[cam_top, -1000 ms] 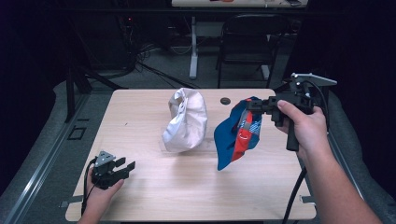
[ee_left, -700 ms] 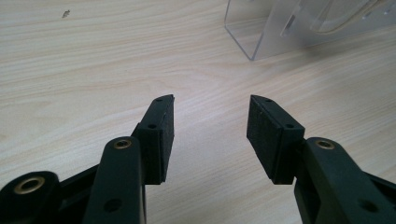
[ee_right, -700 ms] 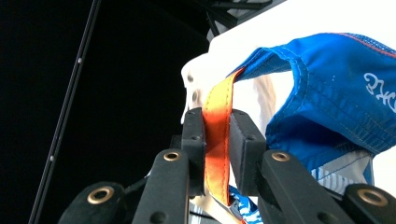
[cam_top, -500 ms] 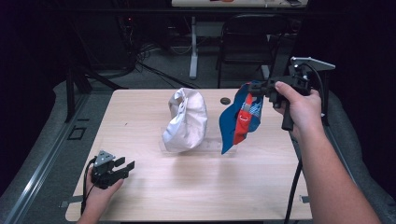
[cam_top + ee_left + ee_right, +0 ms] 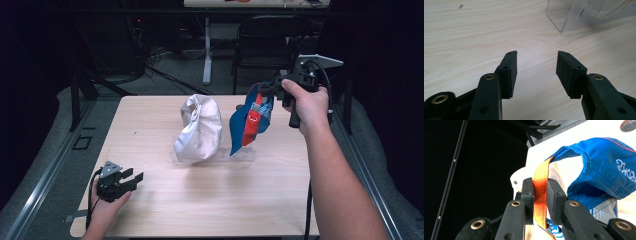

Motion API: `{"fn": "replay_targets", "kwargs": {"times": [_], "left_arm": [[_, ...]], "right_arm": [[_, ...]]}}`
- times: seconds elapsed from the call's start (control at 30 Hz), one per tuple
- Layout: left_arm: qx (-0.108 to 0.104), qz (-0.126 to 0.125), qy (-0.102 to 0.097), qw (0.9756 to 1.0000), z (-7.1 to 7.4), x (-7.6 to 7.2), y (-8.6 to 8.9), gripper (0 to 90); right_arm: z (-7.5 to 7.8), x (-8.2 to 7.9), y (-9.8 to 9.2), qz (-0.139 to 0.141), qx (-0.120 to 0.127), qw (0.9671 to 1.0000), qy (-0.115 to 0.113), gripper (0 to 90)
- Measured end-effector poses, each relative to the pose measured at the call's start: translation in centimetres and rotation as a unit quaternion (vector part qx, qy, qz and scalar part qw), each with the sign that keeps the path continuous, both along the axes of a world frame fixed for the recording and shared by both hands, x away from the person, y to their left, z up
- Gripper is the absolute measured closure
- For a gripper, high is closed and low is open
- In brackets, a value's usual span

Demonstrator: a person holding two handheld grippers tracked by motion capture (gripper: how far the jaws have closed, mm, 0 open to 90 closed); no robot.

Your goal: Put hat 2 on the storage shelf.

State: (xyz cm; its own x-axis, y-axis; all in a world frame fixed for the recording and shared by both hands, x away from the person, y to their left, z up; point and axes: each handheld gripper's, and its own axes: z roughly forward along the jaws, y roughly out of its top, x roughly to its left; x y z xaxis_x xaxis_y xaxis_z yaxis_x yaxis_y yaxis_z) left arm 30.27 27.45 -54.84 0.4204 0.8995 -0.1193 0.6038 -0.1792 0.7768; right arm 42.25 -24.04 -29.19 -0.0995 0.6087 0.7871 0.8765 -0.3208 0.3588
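Where the near edge of the high view cuts off both forearms, the left gripper (image 5: 131, 180) rests on the table (image 5: 150, 125) at its near left corner, jaws spread wide with only bare wood between them in the left gripper view (image 5: 536, 72). Just beyond those jaws, that view crops a clear plastic stand (image 5: 574, 17) at the top edge, so its shape is hard to read. Mid-table, a white cap (image 5: 200, 129) sits on this stand. To its right hangs the blue cap (image 5: 250, 120), held in the air by the right gripper (image 5: 272, 90), whose jaws are clamped on the cap's orange strap (image 5: 540, 195). The strap's lower end is hidden behind the pads, and the cap's lettering (image 5: 625, 173) runs out of frame. Compared with a second ago, the blue cap has travelled farther from the person and slightly left, now nearer the white cap; the left gripper has stayed put. A small dark disc (image 5: 239, 107) at the far edge is now mostly covered by the cap.
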Motion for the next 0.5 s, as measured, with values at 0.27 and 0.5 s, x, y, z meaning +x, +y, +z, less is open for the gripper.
{"fn": "replay_targets", "kwargs": {"times": [0.27, 0.5], "left_arm": [[0.002, 0.0, 0.0, 1.0, 0.0, 0.0, 0.0, 51.8], [0.003, -0.001, 0.004, 1.0, 0.0, 0.0, 0.0, 51.7]], "right_arm": [[0.0, 0.2, -0.7, -0.005, 0.002, 1.0, 0.002, 78.0], [-0.2, 0.2, -1.2, -0.009, -0.009, 0.9999, 0.004, 78.0]]}}
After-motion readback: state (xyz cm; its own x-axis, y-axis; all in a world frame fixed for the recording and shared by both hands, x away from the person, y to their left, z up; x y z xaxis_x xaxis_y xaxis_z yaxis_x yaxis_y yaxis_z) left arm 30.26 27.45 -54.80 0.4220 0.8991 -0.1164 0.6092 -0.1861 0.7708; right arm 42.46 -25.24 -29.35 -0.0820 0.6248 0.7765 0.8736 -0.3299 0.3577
